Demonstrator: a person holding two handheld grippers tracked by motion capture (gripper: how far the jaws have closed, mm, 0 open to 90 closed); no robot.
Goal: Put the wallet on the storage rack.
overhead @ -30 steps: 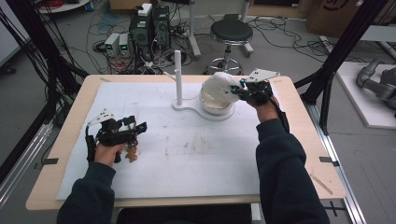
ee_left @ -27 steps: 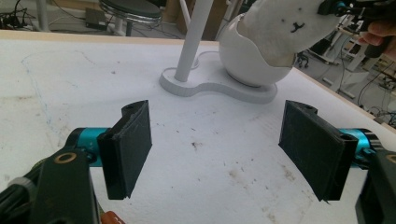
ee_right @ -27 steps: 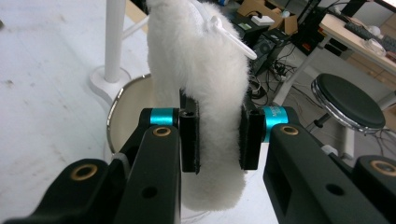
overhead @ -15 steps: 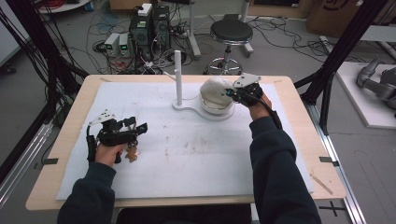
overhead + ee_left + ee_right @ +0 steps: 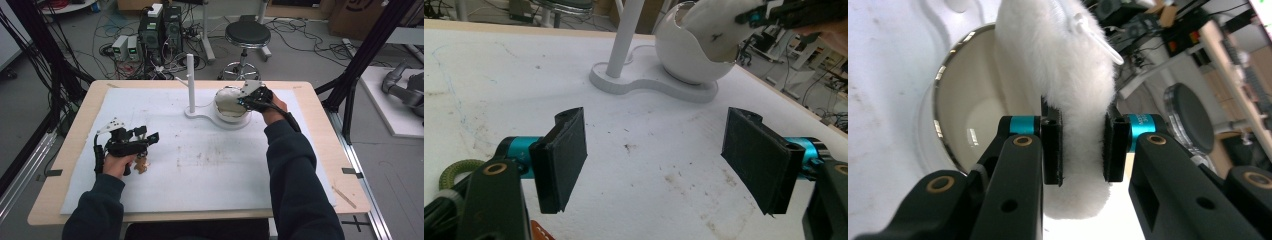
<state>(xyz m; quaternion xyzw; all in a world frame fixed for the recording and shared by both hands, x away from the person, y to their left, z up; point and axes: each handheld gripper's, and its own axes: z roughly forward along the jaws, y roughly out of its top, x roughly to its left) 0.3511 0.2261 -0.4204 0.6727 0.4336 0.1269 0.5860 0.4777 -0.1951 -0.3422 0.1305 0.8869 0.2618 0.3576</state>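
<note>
A white egg-shaped shell (image 5: pixel 231 114) with a shiny rim stands on a white base beside an upright post (image 5: pixel 190 80) at the table's back middle. My right gripper (image 5: pixel 246 100) is shut on a white fluffy cushion (image 5: pixel 1058 60) and holds it at the shell's opening (image 5: pixel 973 115). Its jaws have just been opening a little, and the pads still squeeze the cushion between them. My left gripper (image 5: pixel 150 136) rests at the table's left, open, with nothing between its pads (image 5: pixel 561 155). The left gripper view shows the shell (image 5: pixel 684 55) and the cushion (image 5: pixel 719 25) farther off.
A white mat (image 5: pixel 210 165) with brown stains covers the wooden table (image 5: pixel 325 150). A small brown object (image 5: pixel 142 164) lies under my left hand. Behind the table are a stool (image 5: pixel 246 35), electronics boxes and cables on the floor.
My right hand has carried the cushion left and slightly down, over the shell's opening. The left gripper has stayed in place, open.
</note>
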